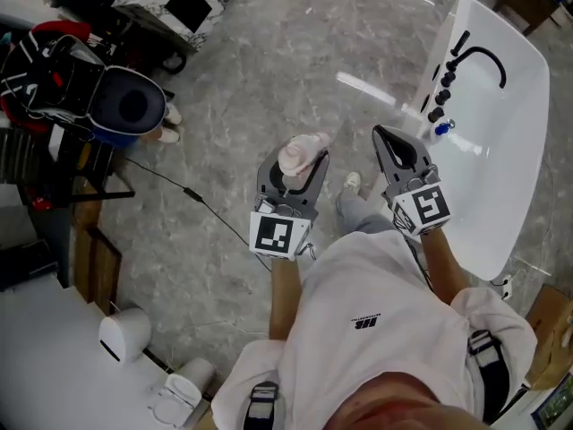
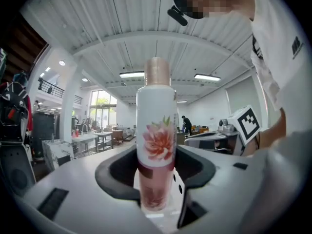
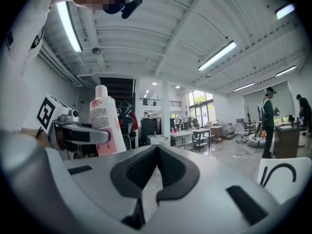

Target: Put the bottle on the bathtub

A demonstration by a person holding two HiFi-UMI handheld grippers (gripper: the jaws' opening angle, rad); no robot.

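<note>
Marble floor below, white bathtub [image 1: 501, 150] at right. Left gripper [image 1: 288, 189] pinches the bottle [image 1: 298, 158] upright — carrying step; right gripper [image 1: 400, 158] pressed together, empty. Next, probably: swing the bottle over to the tub's rim.

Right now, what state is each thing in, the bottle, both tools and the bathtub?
Bottle: upright, cap on, held by the left tool.
Left tool: shut on the bottle.
Right tool: shut, empty.
Bathtub: no bottle on it yet.
</note>
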